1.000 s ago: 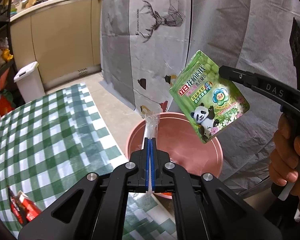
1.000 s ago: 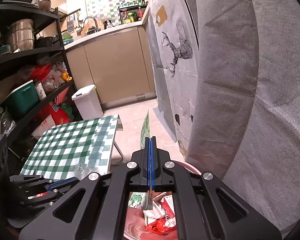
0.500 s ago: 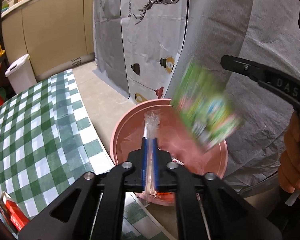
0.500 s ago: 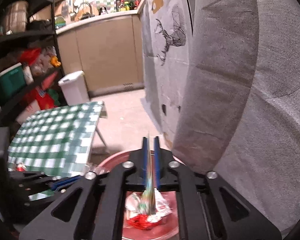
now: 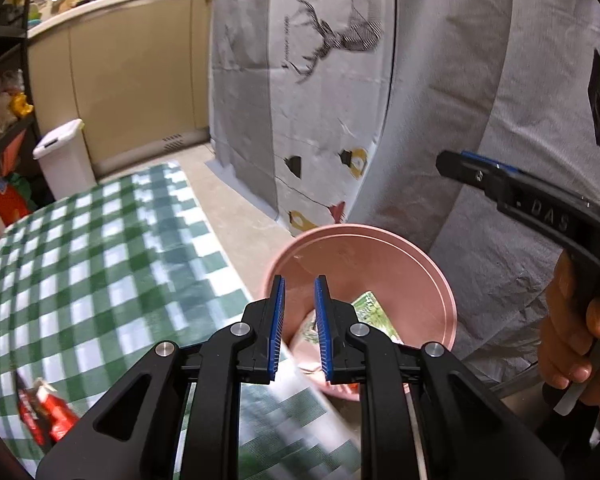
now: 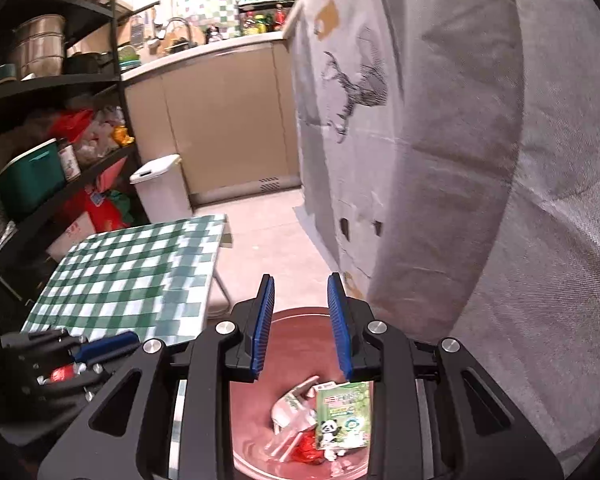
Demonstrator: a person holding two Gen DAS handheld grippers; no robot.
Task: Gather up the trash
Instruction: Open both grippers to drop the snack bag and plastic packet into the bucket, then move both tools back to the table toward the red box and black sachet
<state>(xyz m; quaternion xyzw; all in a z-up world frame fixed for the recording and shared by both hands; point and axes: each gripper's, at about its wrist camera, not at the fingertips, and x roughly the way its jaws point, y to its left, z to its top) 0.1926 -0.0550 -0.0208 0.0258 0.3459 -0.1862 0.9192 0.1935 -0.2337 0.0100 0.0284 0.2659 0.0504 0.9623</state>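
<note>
A pink round bin (image 5: 420, 264) stands on the floor beside the table, also in the right wrist view (image 6: 260, 424). A green panda packet (image 6: 342, 420) lies inside it on white and red wrappers (image 6: 292, 412); its corner shows in the left wrist view (image 5: 370, 312). My left gripper (image 5: 299, 320) is open and empty over the bin's near rim. My right gripper (image 6: 300, 328) is open and empty above the bin; it shows from the side in the left wrist view (image 5: 500, 184). A red wrapper (image 5: 44, 416) lies on the table at lower left.
The green-checked tablecloth (image 5: 100, 272) covers the table left of the bin. A grey cloth with a deer print (image 5: 320, 80) hangs behind the bin. A white lidded bin (image 5: 64, 160) and beige cabinets stand at the back. Dark shelves (image 6: 40, 140) are at the left.
Both grippers have opened. The green panda packet dropped from the right gripper into the bin. The clear wrapper has left the left gripper.
</note>
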